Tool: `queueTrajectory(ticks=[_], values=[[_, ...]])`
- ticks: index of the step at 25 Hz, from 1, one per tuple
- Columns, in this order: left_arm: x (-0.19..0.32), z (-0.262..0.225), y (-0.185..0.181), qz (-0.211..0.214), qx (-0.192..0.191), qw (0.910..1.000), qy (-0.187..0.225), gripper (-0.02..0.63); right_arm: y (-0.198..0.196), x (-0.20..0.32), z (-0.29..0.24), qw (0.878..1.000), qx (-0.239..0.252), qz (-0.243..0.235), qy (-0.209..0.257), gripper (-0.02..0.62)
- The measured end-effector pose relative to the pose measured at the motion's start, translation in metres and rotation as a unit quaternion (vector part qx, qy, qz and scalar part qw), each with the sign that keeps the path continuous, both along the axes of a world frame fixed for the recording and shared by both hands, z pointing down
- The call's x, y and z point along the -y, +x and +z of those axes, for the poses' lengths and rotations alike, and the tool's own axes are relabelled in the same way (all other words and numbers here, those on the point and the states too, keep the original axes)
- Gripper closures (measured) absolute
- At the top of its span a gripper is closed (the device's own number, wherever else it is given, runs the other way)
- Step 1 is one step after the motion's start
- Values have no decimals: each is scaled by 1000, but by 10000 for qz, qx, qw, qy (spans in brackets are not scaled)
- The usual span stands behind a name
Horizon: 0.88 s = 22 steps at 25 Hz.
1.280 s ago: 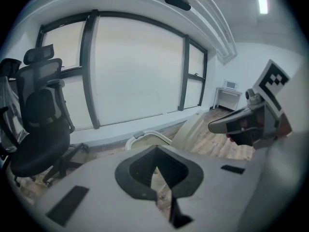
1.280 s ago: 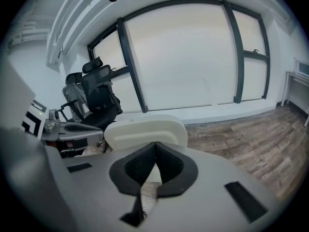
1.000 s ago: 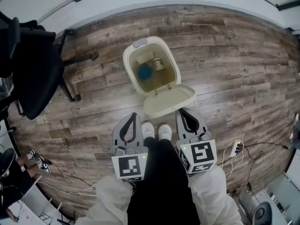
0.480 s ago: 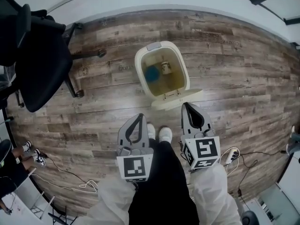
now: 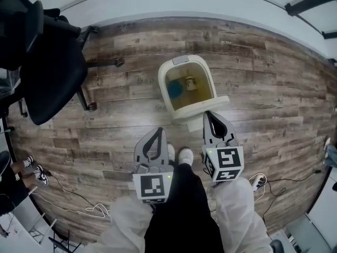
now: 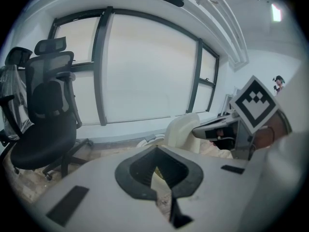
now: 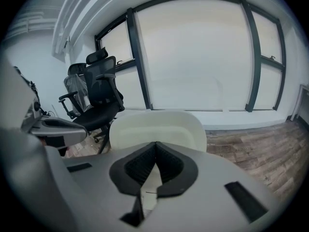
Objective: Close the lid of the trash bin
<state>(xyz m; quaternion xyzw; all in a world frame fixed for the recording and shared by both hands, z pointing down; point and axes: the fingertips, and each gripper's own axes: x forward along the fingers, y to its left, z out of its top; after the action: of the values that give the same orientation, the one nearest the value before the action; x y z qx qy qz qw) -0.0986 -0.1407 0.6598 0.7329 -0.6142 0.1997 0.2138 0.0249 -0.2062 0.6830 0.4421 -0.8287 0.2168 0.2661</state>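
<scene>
On the wood floor [image 5: 274, 88], just ahead of the person's shoes [image 5: 176, 153], sits the cream trash bin [image 5: 167, 83], mouth open to the head view. Its lid [image 5: 202, 107] is hinged on the near side & stands roughly upright, edge-on from above, so the bin isn't shut yet. Inside: a blue item [image 5: 175, 88] and a small pale item [image 5: 189, 82] next to it; can't tell what either is.

Right gripper [image 5: 209, 114] is right at the lid's near face, tips up against it or v. close; contact can't be confirmed. In the right gripper view the lid [image 7: 154, 127] fills the space straight beyond the tips [image 7: 155, 143]. Jaws are together at the tips, nothing between them.

Left gripper [image 5: 158, 129] is held lower & to the left, apart from the bin, over bare floor near the left shoe. Its own view shows its jaws [image 6: 154, 148] also closed tip to tip, empty, w/ the lid [image 6: 181, 129] seen side-on ahead and to the right.

Each gripper has its marker cube at the rear, e.g. [image 5: 225, 164].

Further out: a black office chair [image 5: 47, 73] to the left of the bin, well apart. A big window [image 7: 193, 57] on the far wall. A cable w/ a white plug block [image 5: 258, 181] lies on the floor at lower right.
</scene>
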Motion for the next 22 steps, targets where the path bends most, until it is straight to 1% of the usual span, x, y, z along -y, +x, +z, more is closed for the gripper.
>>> queueTrajectory(ticks=[6,14,22], values=[[7,8,-4,-18,-15,10000,-90,598,-9,14,18,10000,-43,-55,-64,572],[26,15,-8,-5,-71,9999,-100,598,-26,39,53,9995,-173,-146,-217,571],[38,20,-18,-124,-124,9997,-180,598,-37,63,81,9989,-262,-221,-325,571]])
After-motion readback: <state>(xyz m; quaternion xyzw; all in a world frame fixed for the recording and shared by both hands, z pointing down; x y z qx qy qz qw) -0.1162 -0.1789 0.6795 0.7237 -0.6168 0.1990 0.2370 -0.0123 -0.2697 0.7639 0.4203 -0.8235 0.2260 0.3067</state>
